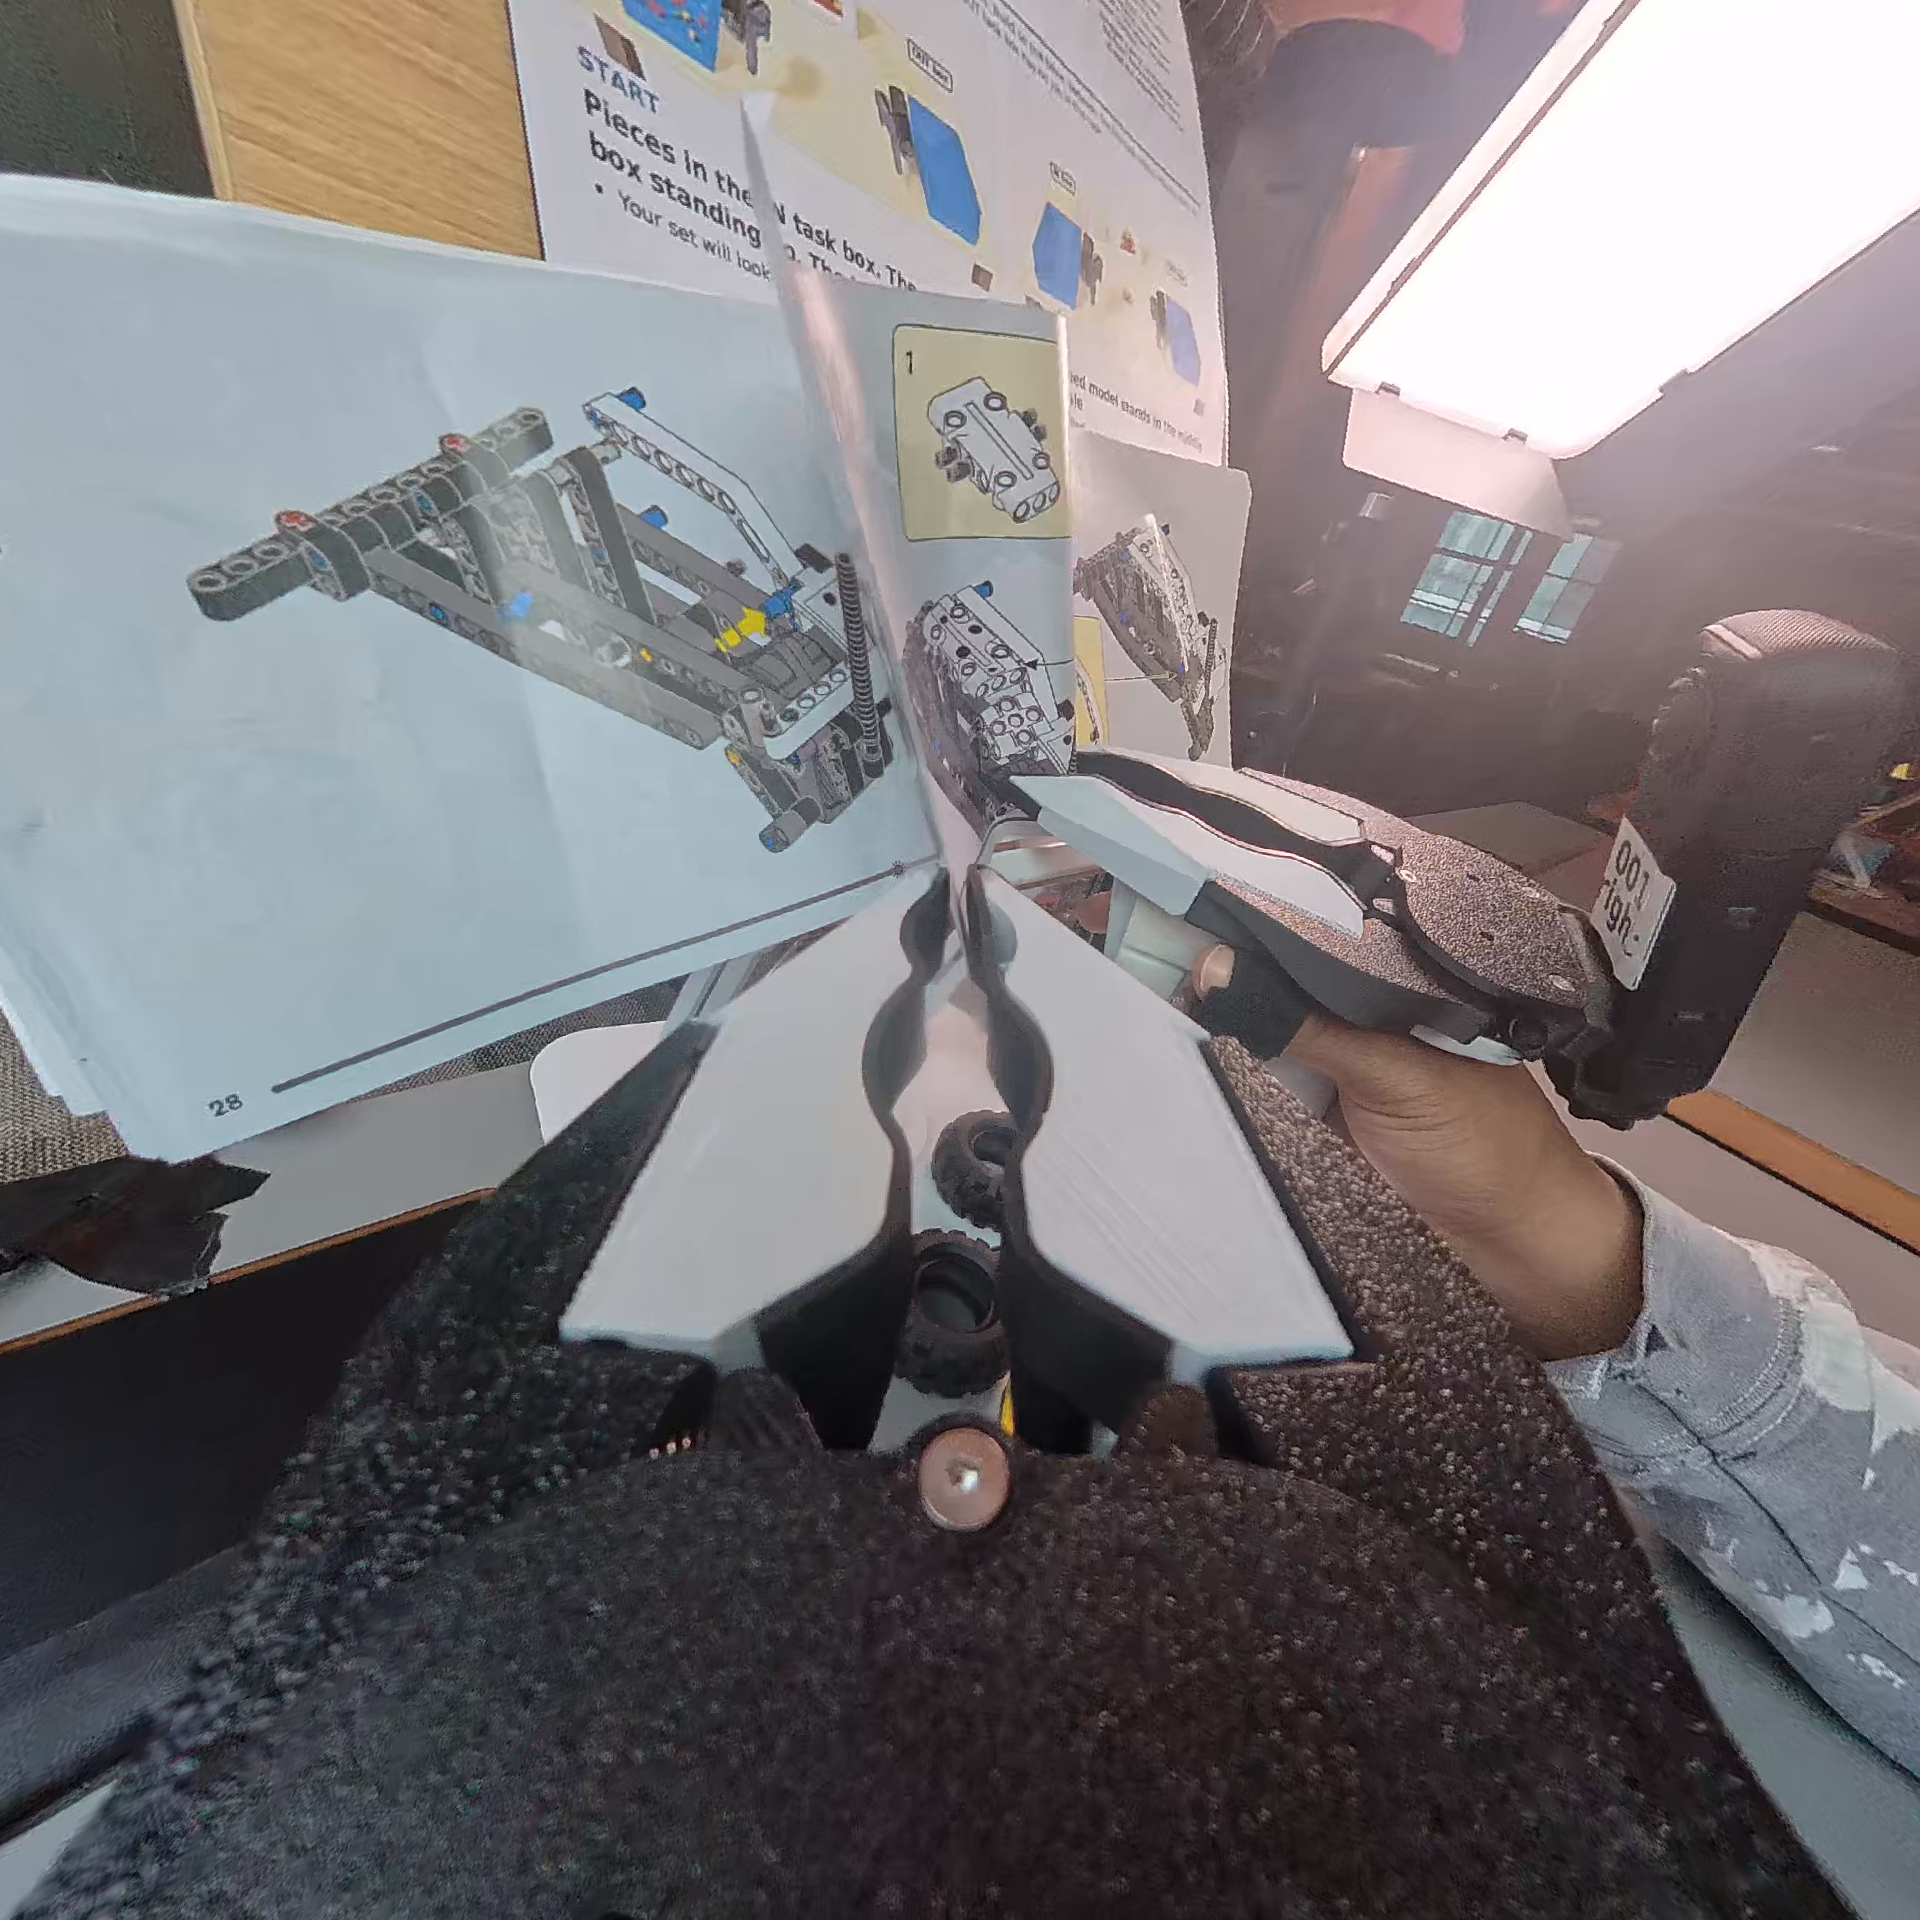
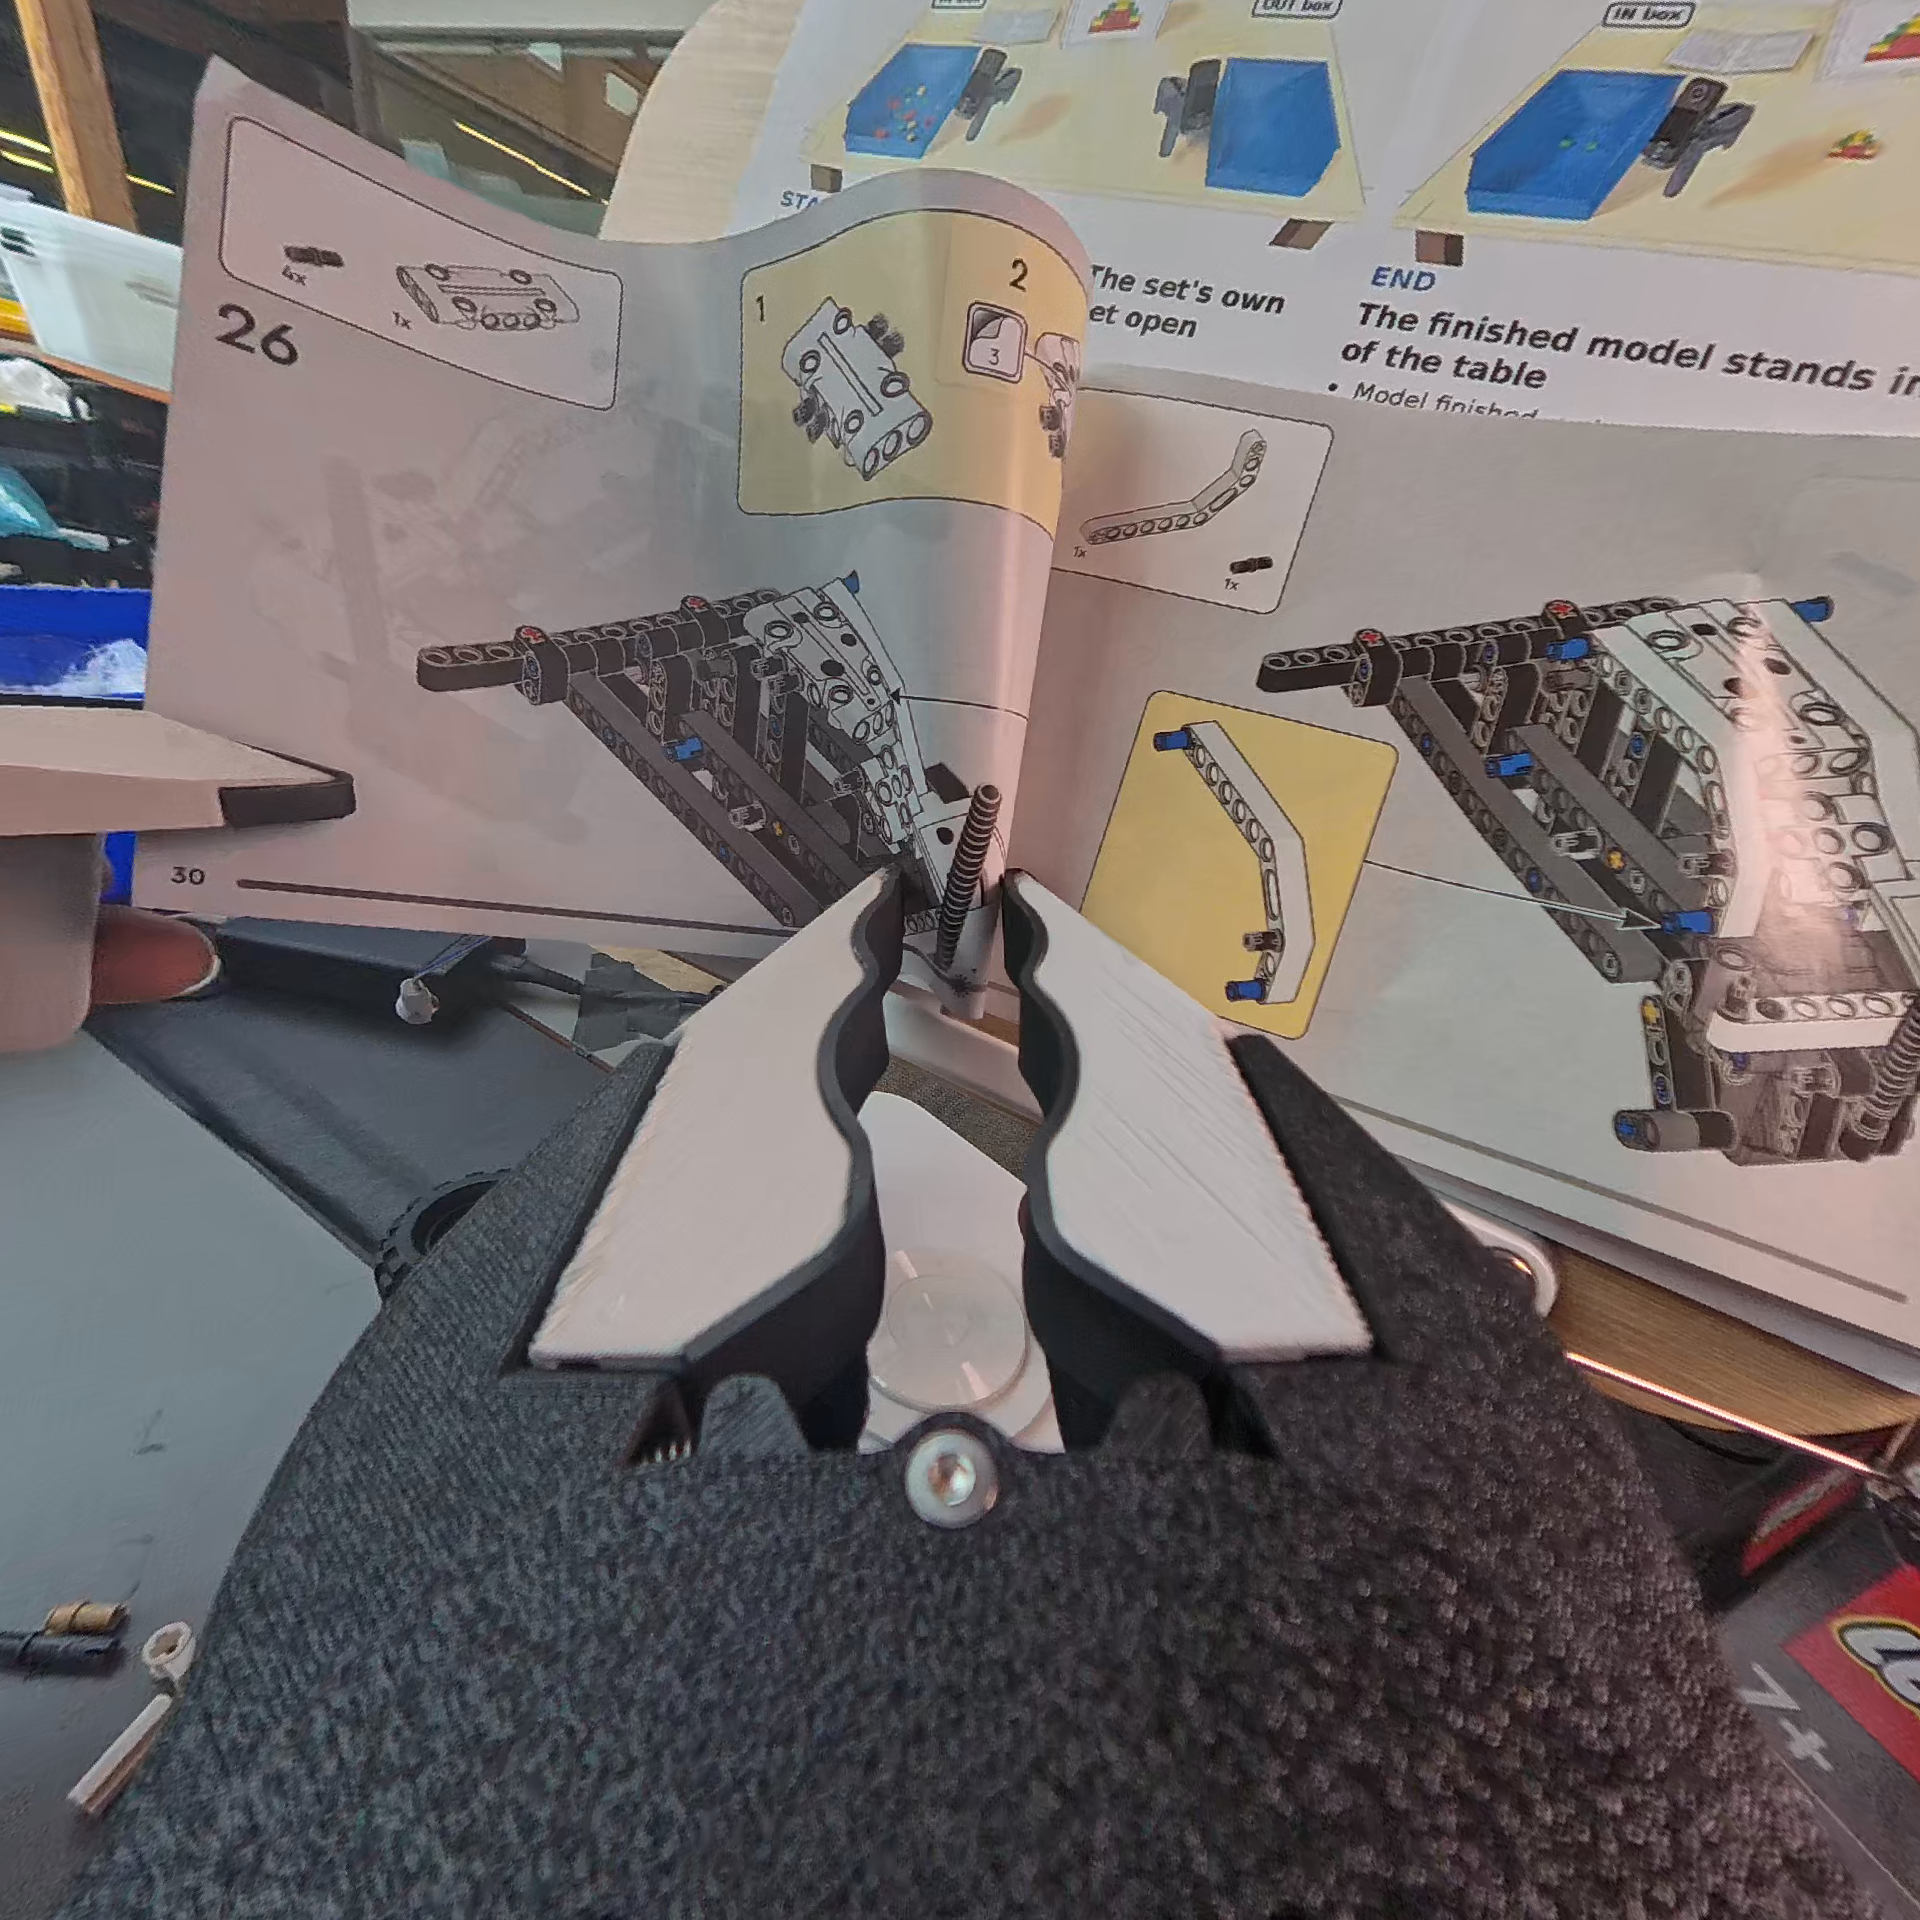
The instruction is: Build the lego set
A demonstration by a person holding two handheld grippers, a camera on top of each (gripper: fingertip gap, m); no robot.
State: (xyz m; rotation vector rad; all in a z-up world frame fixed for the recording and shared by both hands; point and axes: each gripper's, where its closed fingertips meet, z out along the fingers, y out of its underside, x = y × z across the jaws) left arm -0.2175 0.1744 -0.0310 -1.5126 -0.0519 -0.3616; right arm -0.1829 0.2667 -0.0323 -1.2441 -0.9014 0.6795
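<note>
Left gripper (image 1: pixel 954 894) is clamped on 1 thin booklet page (image 1: pixel 831 436); right gripper (image 2: pixel 948 894) stands apart beside that page. Paper is light, floppy, tearable: pinch its bottom edge.

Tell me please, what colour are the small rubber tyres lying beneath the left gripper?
Black; the small knobbly rubber tyres show best in the left wrist view.

Left gripper (image 1: pixel 958 883), lower centre of the left wrist view, had its white fingertips pinched together with almost no gap between them. Right gripper (image 1: pixel 1023 795) entered from the right of that frame, held by a hand (image 1: pixel 1455 1132) in a pale sleeve. In the right wrist view, the right gripper's (image 2: pixel 951 883) jaws stood narrowly parted at frame centre.
</note>
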